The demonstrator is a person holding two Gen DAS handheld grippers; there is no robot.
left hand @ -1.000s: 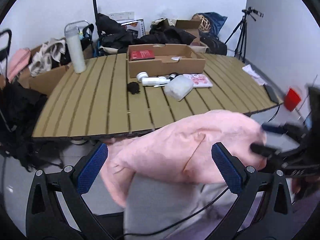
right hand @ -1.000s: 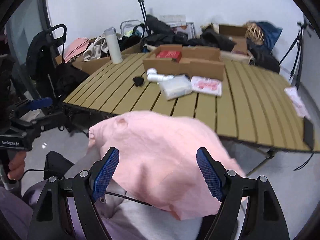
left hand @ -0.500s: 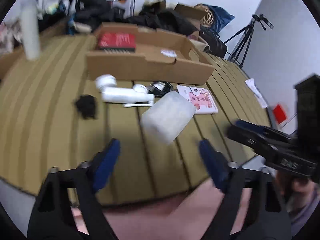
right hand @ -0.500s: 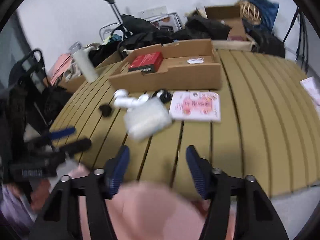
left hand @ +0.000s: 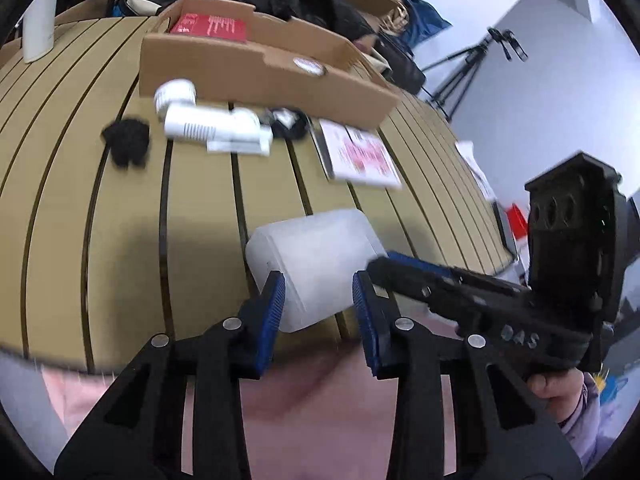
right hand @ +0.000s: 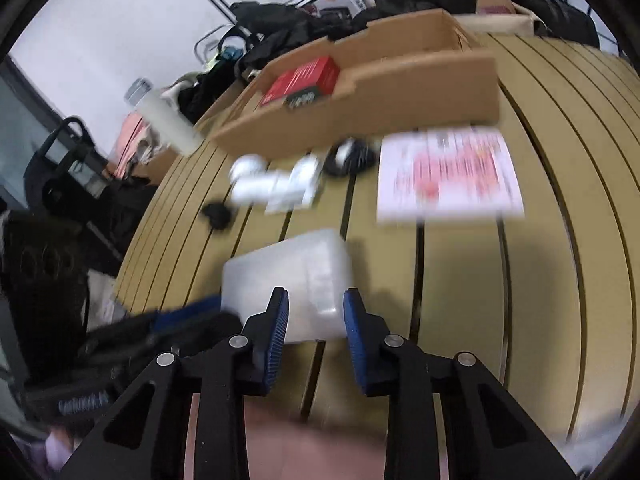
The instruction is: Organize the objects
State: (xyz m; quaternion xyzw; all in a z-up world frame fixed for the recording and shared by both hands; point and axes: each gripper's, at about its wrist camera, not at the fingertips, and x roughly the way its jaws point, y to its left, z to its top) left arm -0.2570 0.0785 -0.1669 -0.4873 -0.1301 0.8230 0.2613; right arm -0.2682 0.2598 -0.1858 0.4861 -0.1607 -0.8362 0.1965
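- Left wrist view: the left gripper (left hand: pixel 318 296) pointed down at the near edge of the slatted table (left hand: pixel 200 208); its jaws had just been closing, and the near end of a frosted white tub (left hand: pixel 316 256) lay between them, though I could not tell if the pads pressed on it
- The right gripper (left hand: pixel 384 264) came in from the right, its tips against the tub's right side, a hand (left hand: pixel 560 388) on its grip
- Farther off lay a pink leaflet (left hand: pixel 362 156), a white device (left hand: pixel 208 126), a black clump (left hand: pixel 126 144) and a cardboard box (left hand: pixel 260 68) holding a red pack (left hand: pixel 208 28)
- Right wrist view: the right gripper (right hand: pixel 314 320) had also just been closing, nearly together, the tub (right hand: pixel 288 276) just beyond its tips; contact unclear through blur
- The left gripper (right hand: pixel 168 328) showed blurred at the tub's left
- Pink cloth (right hand: pixel 296 452) lay under the fingers
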